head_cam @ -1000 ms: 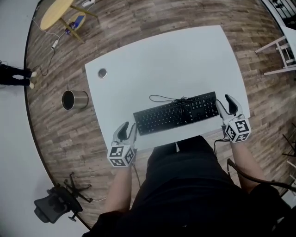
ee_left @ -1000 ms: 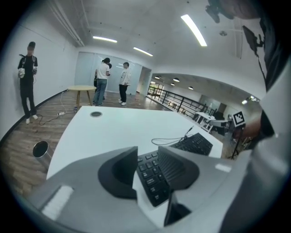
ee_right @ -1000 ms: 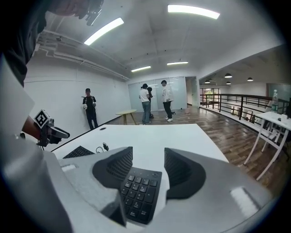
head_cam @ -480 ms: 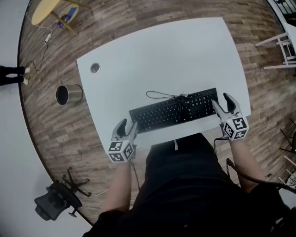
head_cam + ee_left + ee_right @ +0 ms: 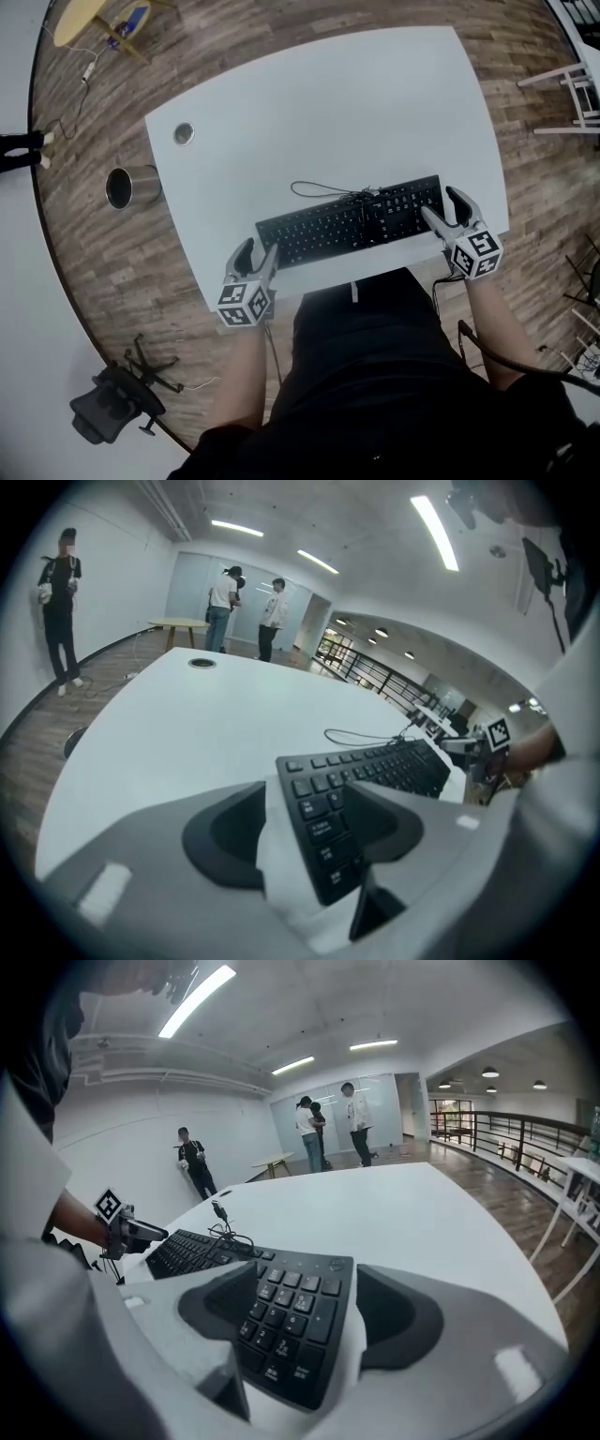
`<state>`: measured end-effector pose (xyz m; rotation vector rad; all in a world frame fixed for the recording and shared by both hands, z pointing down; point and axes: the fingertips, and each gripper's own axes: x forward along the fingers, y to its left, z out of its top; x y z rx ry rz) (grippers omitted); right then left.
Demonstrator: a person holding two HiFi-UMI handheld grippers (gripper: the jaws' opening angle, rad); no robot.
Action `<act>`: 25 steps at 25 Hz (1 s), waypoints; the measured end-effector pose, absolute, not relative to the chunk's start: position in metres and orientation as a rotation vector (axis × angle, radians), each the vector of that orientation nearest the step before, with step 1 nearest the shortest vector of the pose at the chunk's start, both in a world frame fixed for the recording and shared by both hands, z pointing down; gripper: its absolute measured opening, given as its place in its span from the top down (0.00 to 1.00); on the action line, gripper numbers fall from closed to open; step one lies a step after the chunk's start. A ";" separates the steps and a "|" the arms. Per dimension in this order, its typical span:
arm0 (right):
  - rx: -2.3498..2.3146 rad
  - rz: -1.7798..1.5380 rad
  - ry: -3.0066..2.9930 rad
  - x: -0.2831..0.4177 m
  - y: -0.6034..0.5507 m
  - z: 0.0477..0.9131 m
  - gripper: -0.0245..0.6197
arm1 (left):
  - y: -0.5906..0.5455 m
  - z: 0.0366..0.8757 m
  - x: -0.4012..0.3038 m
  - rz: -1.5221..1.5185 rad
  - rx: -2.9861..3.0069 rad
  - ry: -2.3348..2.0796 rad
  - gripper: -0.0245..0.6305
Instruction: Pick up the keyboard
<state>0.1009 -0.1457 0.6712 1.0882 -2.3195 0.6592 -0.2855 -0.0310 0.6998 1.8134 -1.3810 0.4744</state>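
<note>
Left hand-held gripper (image 5: 258,251), right hand-held gripper (image 5: 442,206) now down astride keyboard (image 5: 352,225) ends (9, 3 o'clock), jaws opening, nothing clamped; squeeze next.

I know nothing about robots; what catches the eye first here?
A black keyboard lies near the front edge of a white table. The left gripper and right gripper sit at its two ends, each with a keyboard end between its opening jaws. A metal bin stands on the wooden floor left of the table.
</note>
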 end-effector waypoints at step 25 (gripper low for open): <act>1.015 0.801 -2.294 0.090 -0.143 0.698 0.43 | -0.031 0.710 -0.276 0.499 1.812 -1.284 0.51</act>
